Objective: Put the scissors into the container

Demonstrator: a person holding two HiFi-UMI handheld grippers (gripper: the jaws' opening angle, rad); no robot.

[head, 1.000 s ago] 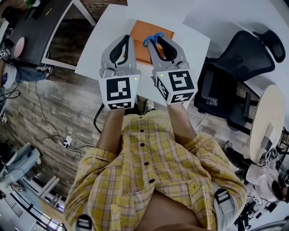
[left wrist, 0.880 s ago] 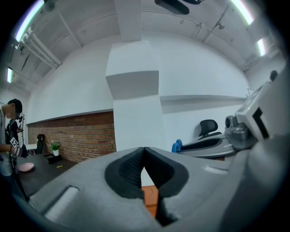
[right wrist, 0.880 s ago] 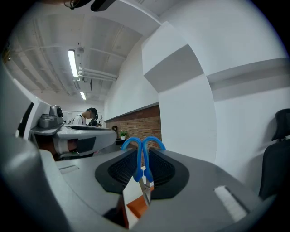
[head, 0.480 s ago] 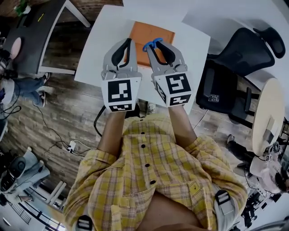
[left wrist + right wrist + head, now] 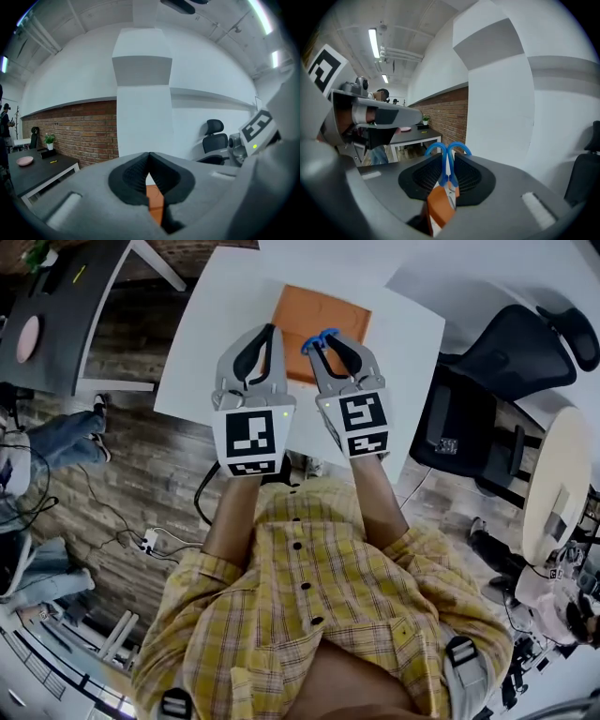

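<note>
My right gripper (image 5: 318, 340) is shut on the blue-handled scissors (image 5: 317, 338); their two blue loops (image 5: 447, 151) stick out past the black pads, handles upward. It hangs over the near edge of the flat orange container (image 5: 319, 318) on the white table (image 5: 225, 324). My left gripper (image 5: 270, 332) is beside it, to its left, jaws shut with nothing between them, above the container's near left corner. In the left gripper view a strip of the orange container (image 5: 154, 202) shows below the closed pads.
A black office chair (image 5: 506, 362) stands right of the table. A dark desk (image 5: 56, 296) with a pink dish (image 5: 27, 337) is at the far left. A person's legs in jeans (image 5: 66, 442) stand on the wooden floor at the left. A round table (image 5: 555, 484) is at the right edge.
Both grippers keep their places over the container's near edge, the scissors still held. The head view has shifted slightly; the person at the left has moved along the floor.
</note>
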